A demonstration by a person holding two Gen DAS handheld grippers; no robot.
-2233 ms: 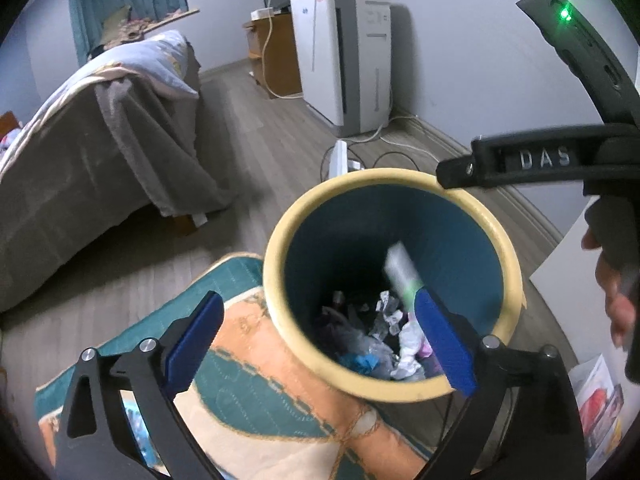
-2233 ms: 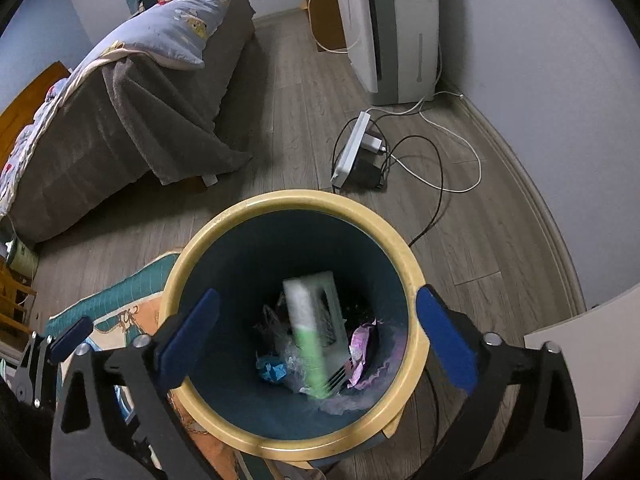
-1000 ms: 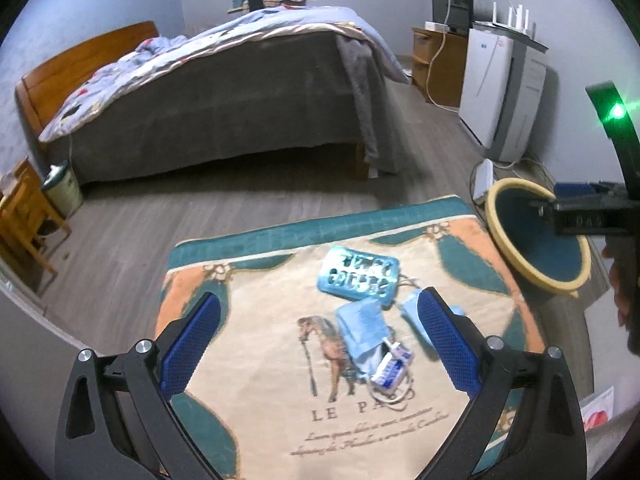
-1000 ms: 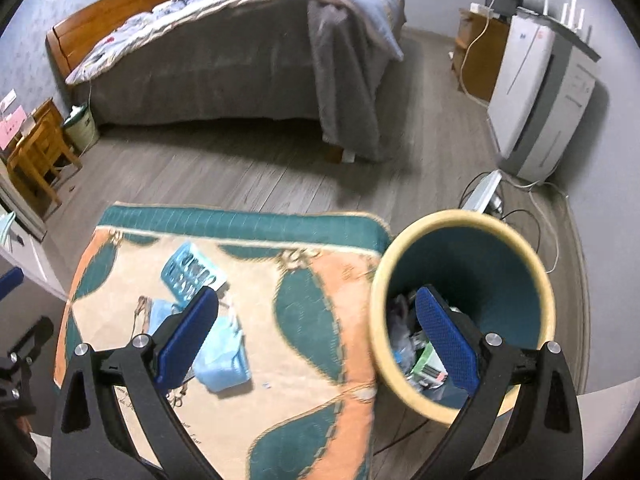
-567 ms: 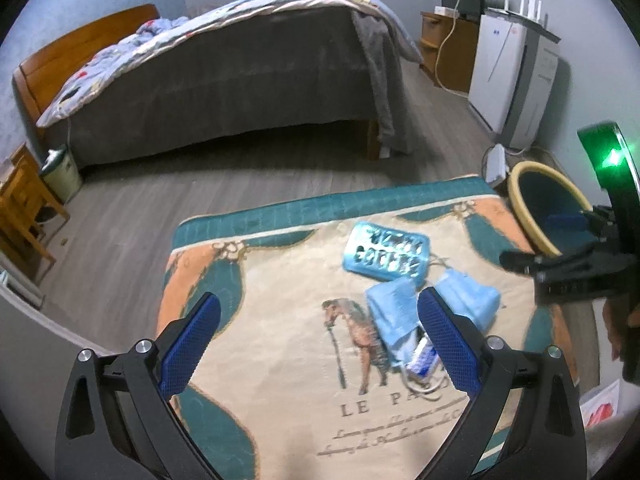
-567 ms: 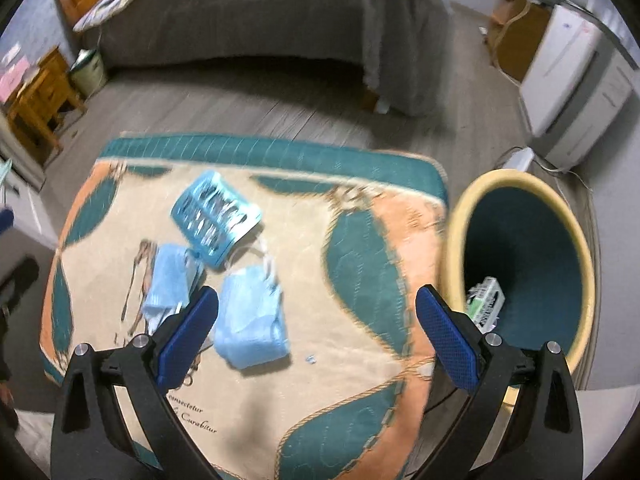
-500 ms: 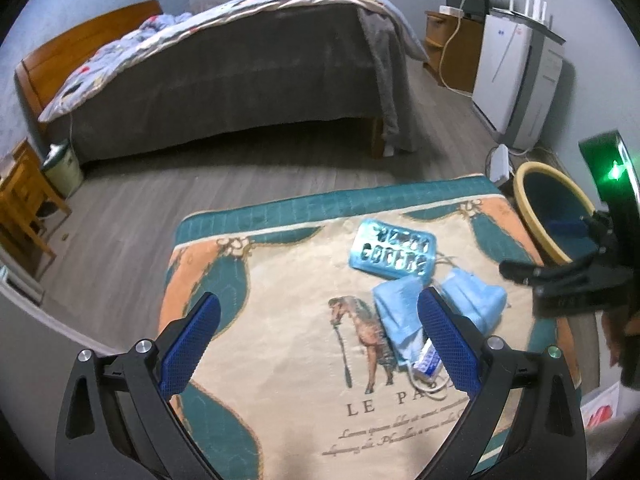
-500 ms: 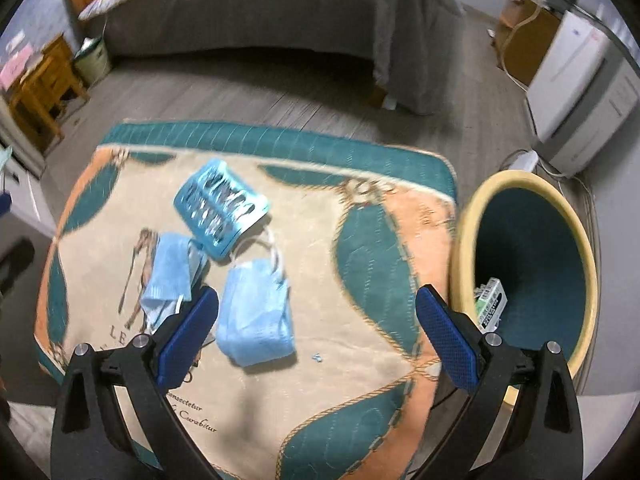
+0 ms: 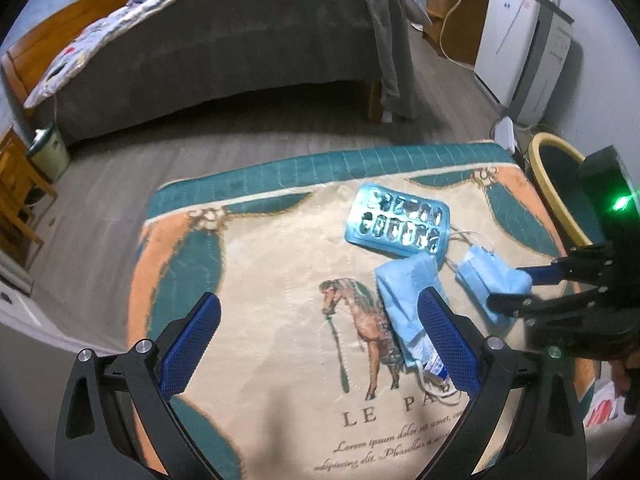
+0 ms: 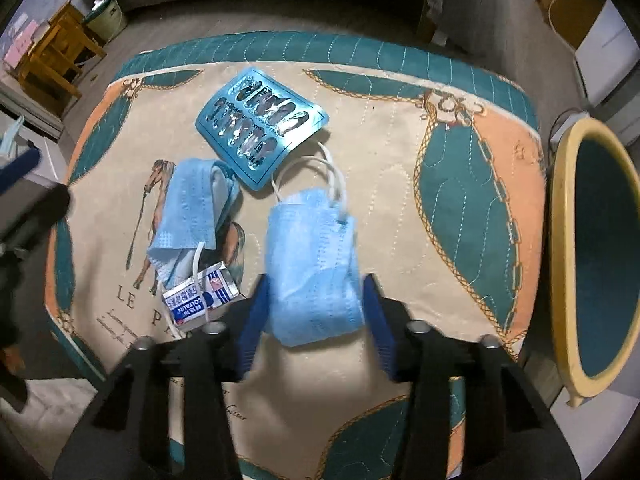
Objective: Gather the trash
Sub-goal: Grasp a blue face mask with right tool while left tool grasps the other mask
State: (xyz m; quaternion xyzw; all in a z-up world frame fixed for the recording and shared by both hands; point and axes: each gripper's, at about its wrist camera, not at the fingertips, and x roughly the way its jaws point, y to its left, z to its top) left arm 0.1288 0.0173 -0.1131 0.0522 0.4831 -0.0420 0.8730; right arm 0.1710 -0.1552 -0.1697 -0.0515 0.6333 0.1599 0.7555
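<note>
On the horse-print rug [image 10: 400, 152] lie a blue blister pack [image 10: 260, 124], a folded blue face mask [image 10: 188, 208], a small white carton [image 10: 200, 300] and a second blue face mask [image 10: 316, 264]. My right gripper [image 10: 314, 312] straddles this second mask, its blue pads [image 10: 254, 312] close on both sides, touching it. The same mask shows in the left wrist view [image 9: 490, 280] between the right gripper's fingers. My left gripper [image 9: 320, 344] is open and empty above the rug, left of the folded mask [image 9: 404, 292]. The yellow-rimmed bin [image 10: 560, 248] stands right of the rug.
A bed with a grey cover [image 9: 224, 48] fills the far side. A white appliance [image 9: 516, 40] and a power strip [image 9: 506, 136] are at the back right. Wooden furniture [image 10: 56, 52] stands at the left. Paper lies at the lower right [image 9: 600, 408].
Both grippers swung from over the bin to over the rug. My right gripper has come down and narrowed from wide open around the blue face mask.
</note>
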